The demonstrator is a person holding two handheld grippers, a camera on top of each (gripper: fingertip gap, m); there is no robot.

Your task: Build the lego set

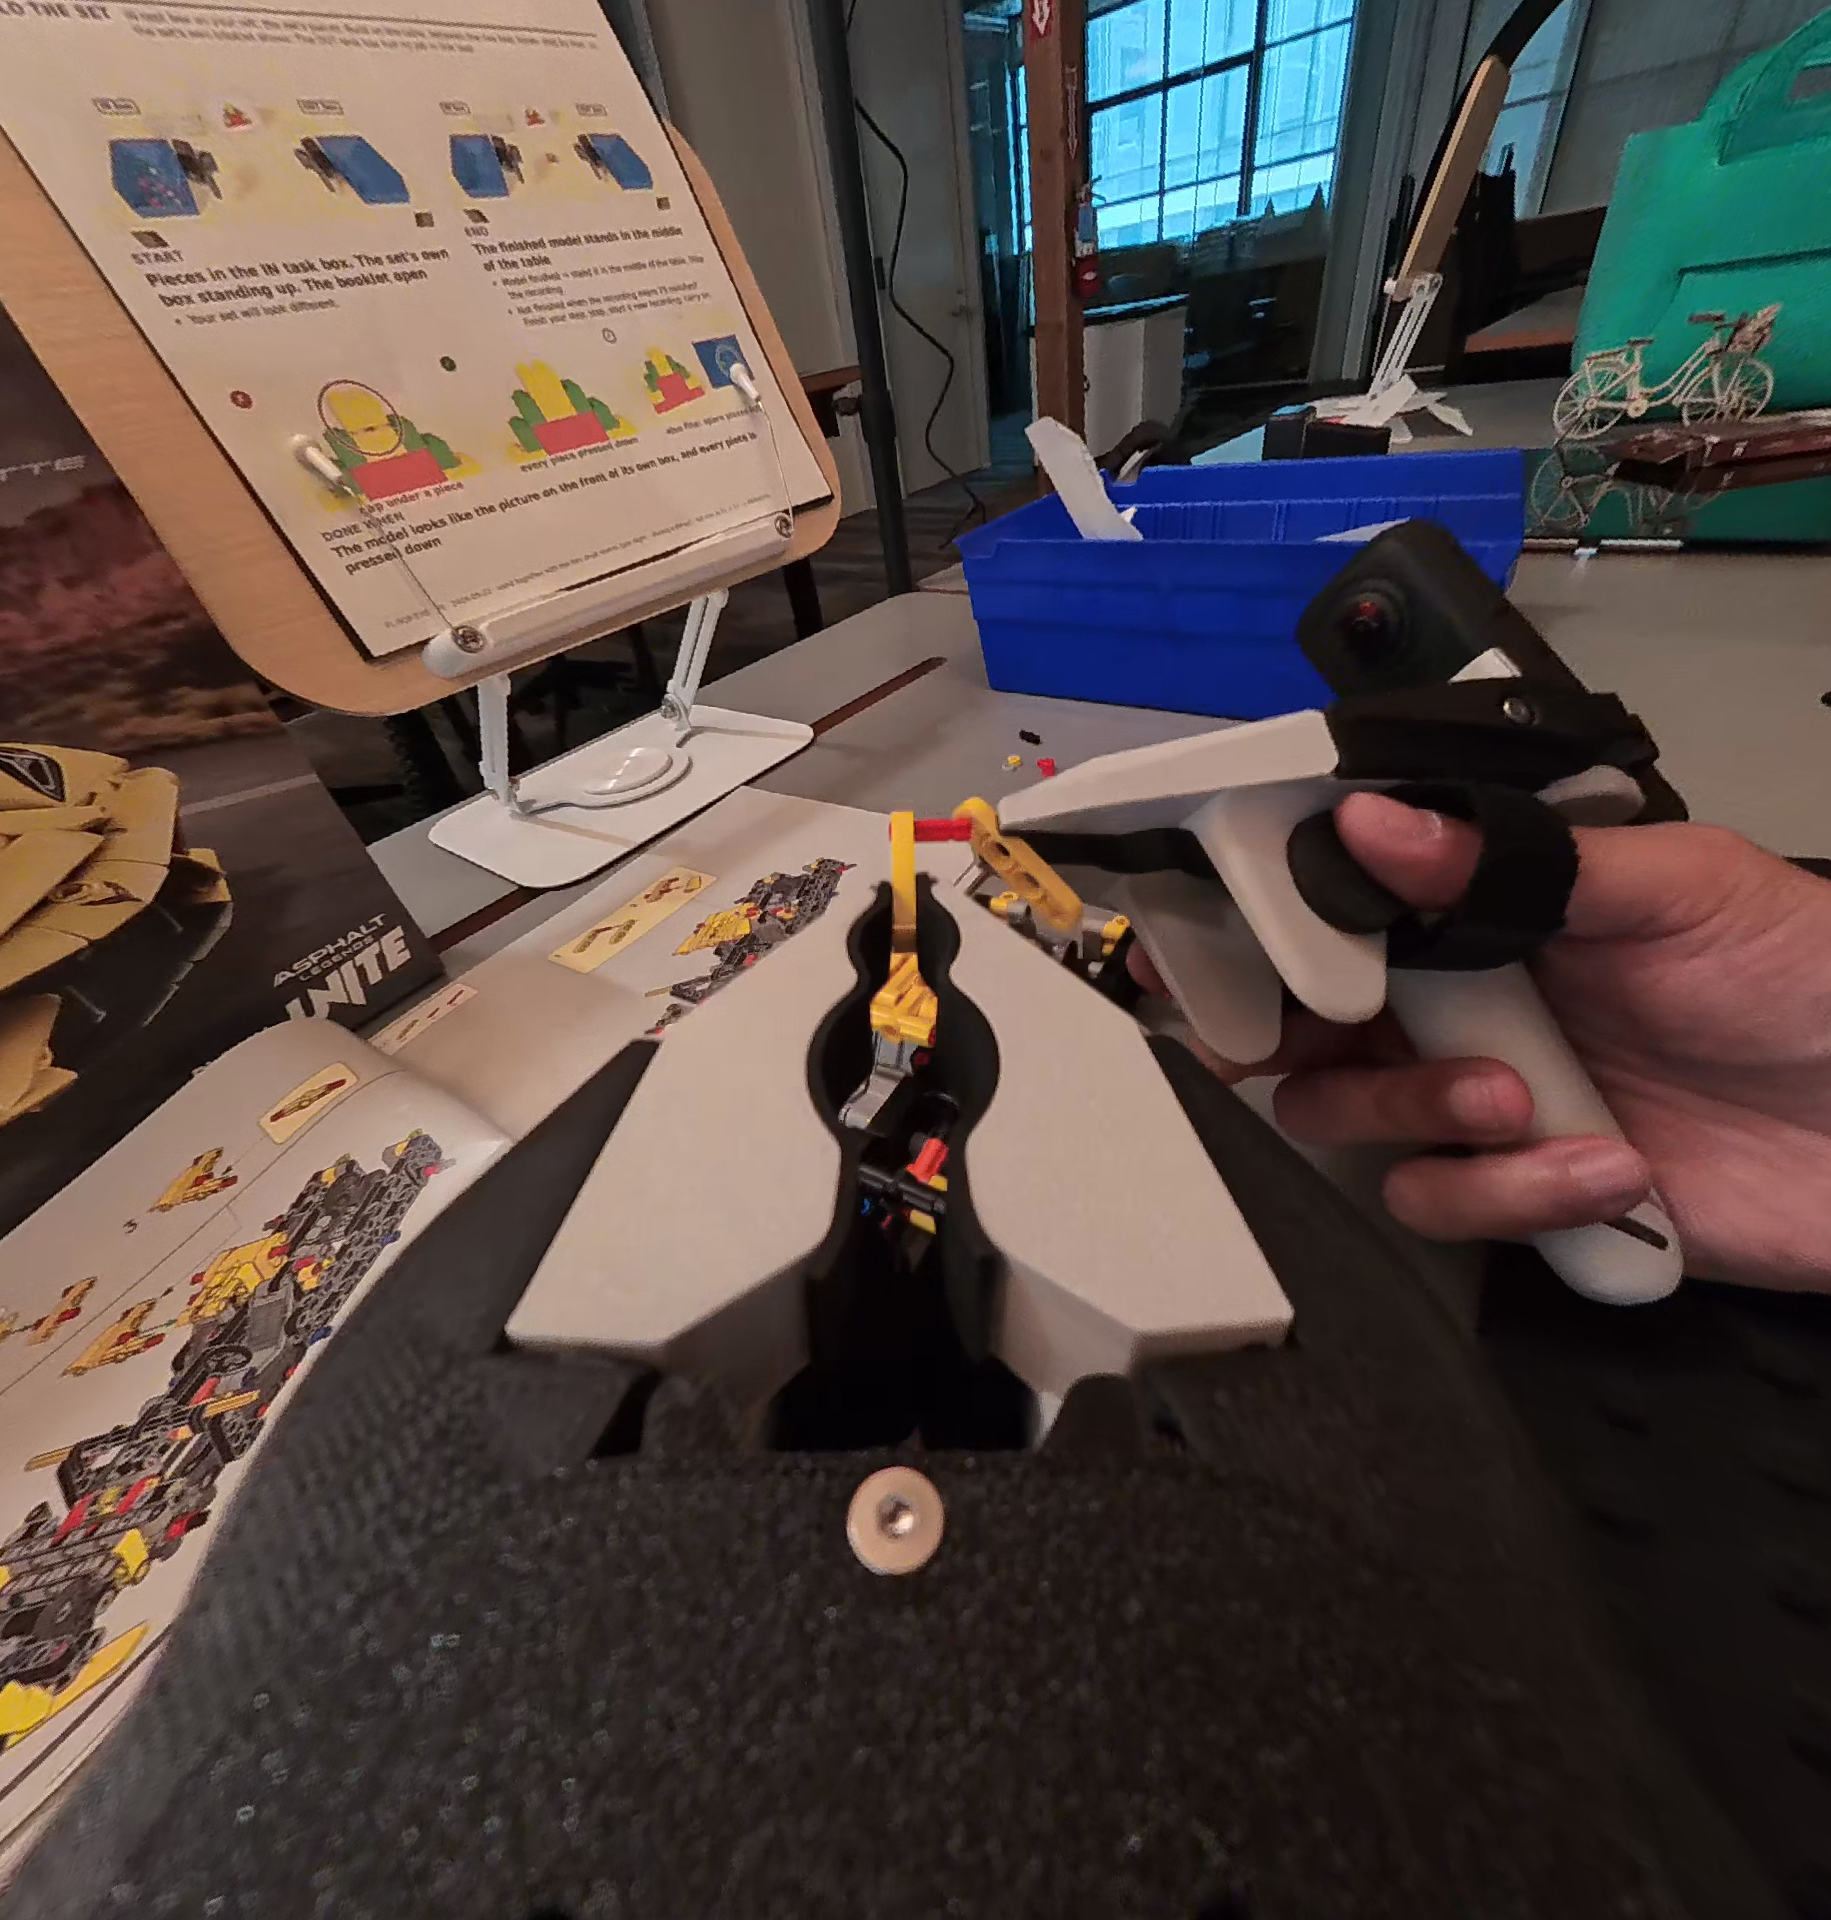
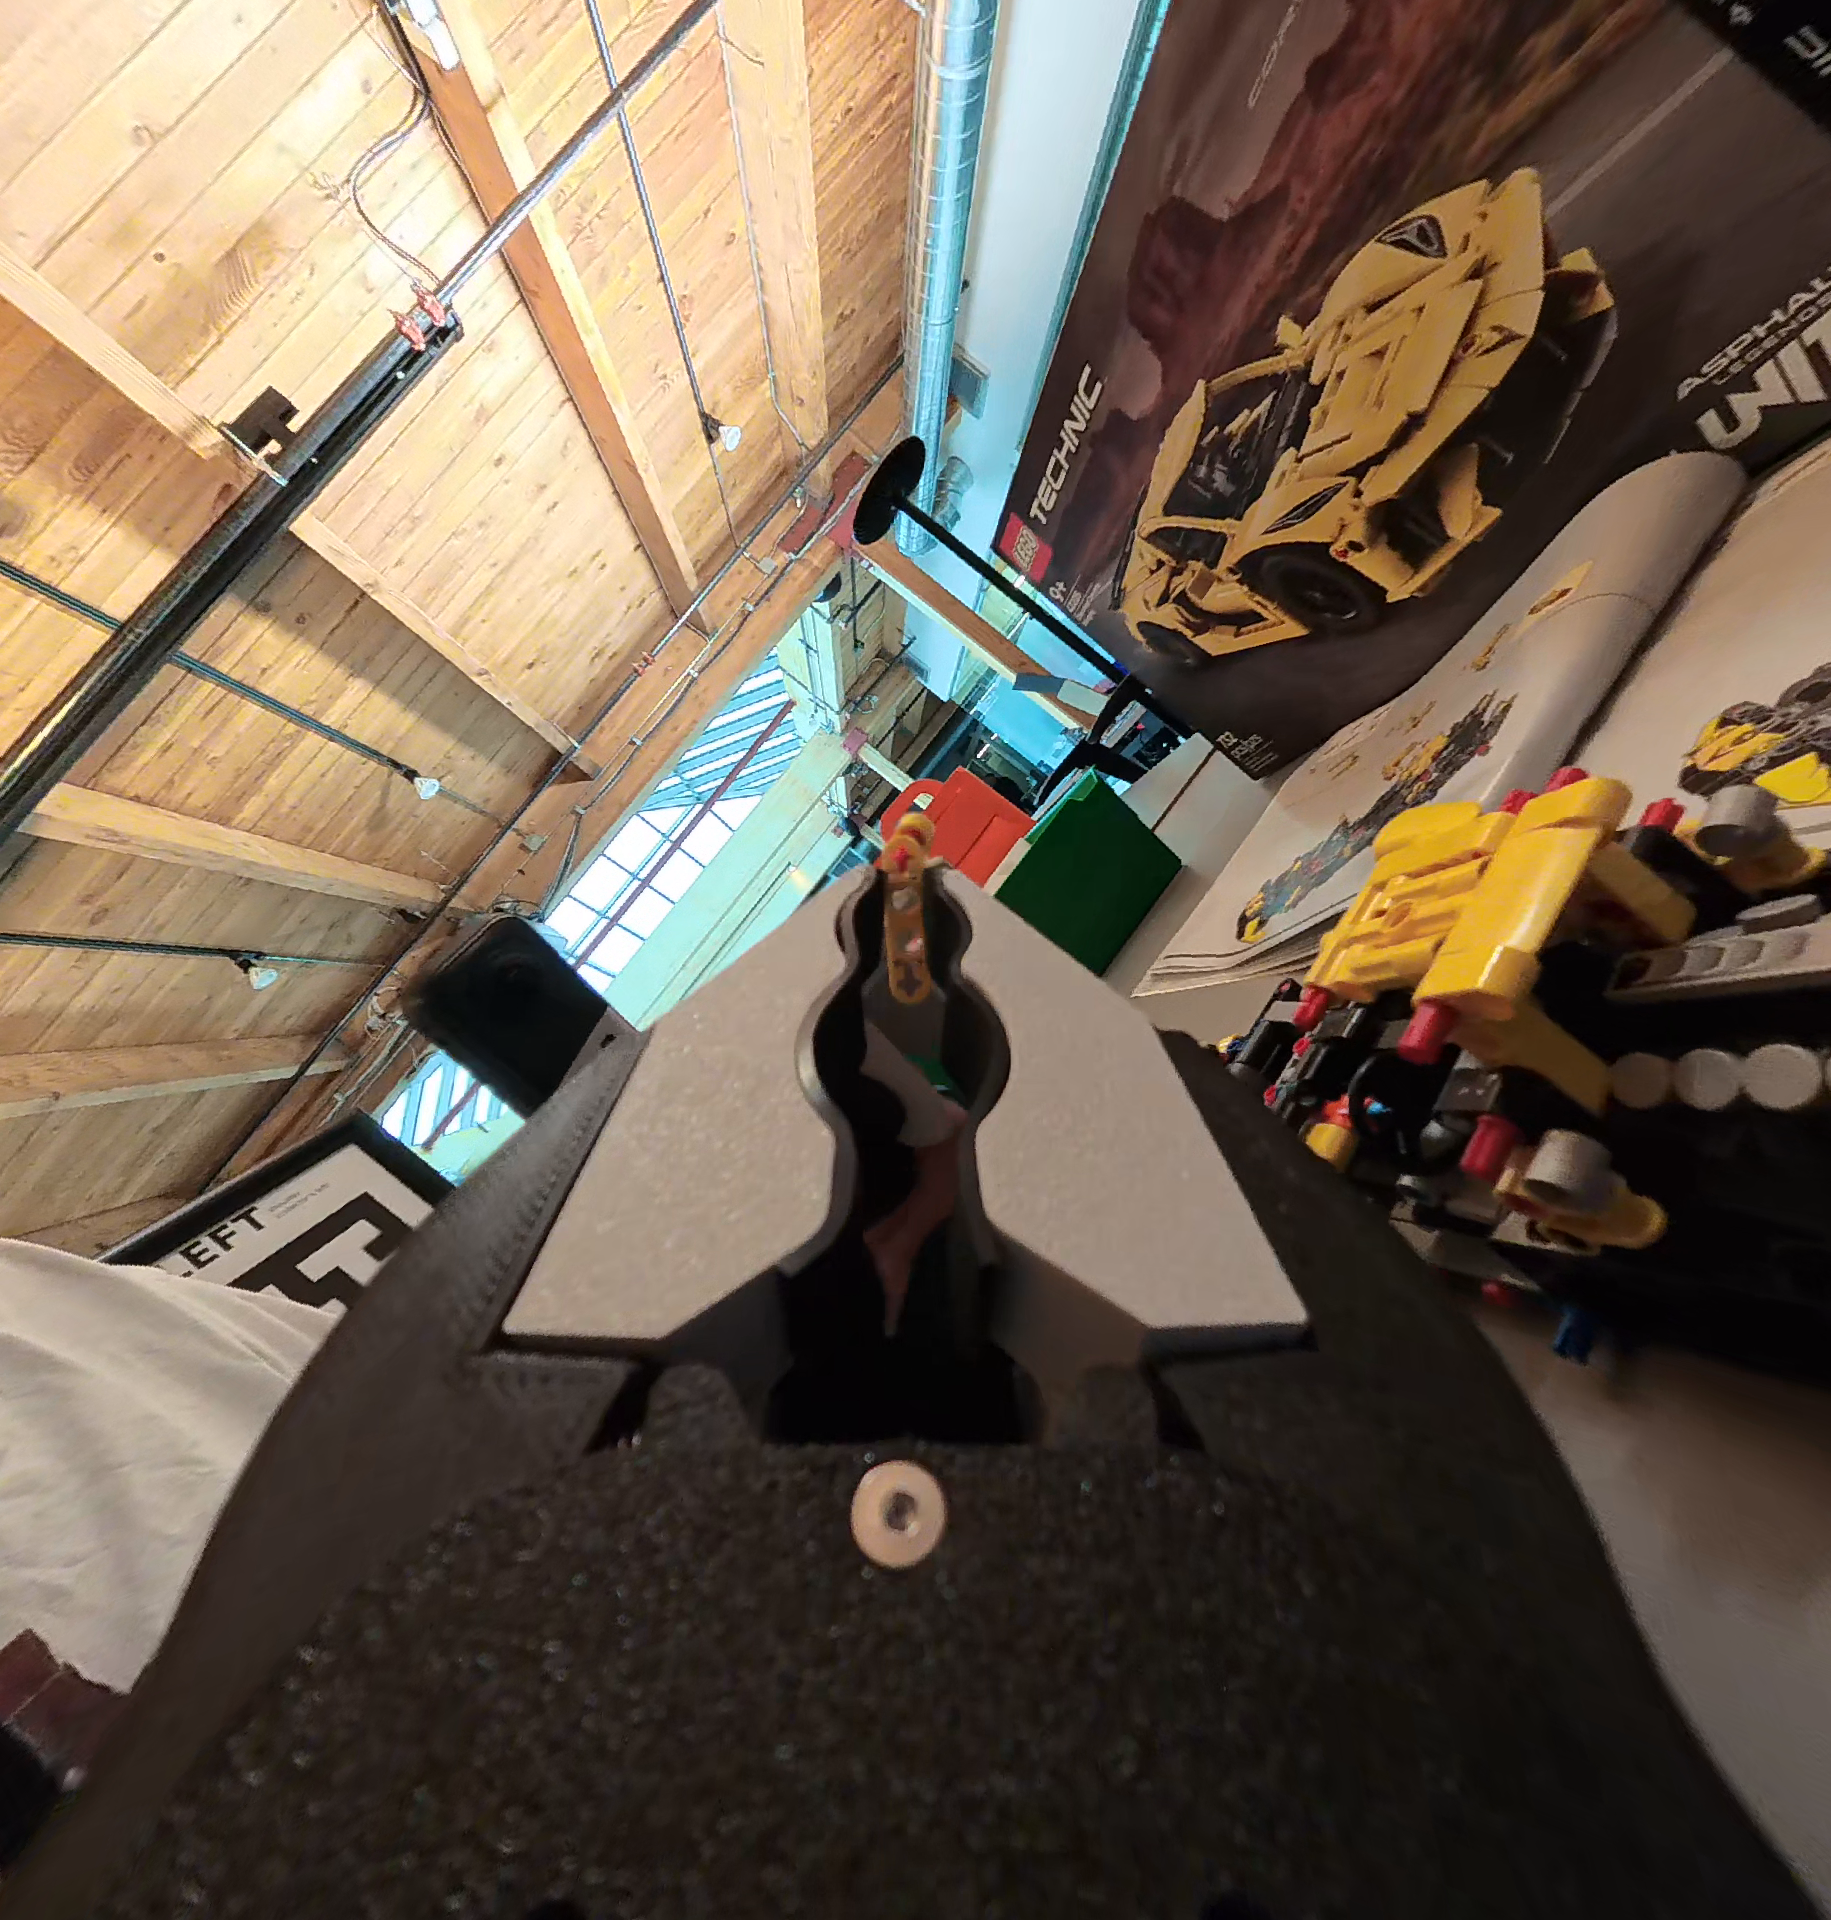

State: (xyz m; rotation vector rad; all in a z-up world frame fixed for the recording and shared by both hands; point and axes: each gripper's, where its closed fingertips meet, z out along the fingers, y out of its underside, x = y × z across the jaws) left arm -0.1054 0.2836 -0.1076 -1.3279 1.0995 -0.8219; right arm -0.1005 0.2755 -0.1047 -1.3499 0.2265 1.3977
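My left gripper (image 1: pixel 906 904) is shut on a small yellow sub-assembly (image 1: pixel 903 1003) with grey, black and red parts, held above the open instruction booklet (image 1: pixel 298 1174). A red axle (image 1: pixel 942 828) sticks out of its top towards the right. My right gripper (image 1: pixel 1006 821), held by a hand, comes in from the right and is shut on a yellow holed beam (image 1: pixel 1025 873) that sits at the axle's end. In the right wrist view the right gripper (image 2: pixel 906 883) pinches that thin yellow beam (image 2: pixel 906 925). The partly built yellow and black car (image 2: pixel 1493 987) lies on the table to the right.
The set's box (image 1: pixel 69 831) stands at the left, also in the right wrist view (image 2: pixel 1358 416). A wooden stand with an instruction sheet (image 1: pixel 391 312) stands behind the booklet. A blue bin (image 1: pixel 1202 613) sits at the back. Small loose pieces (image 1: pixel 1030 753) lie before it. My two grippers' fingertips are within a few centimetres of each other.
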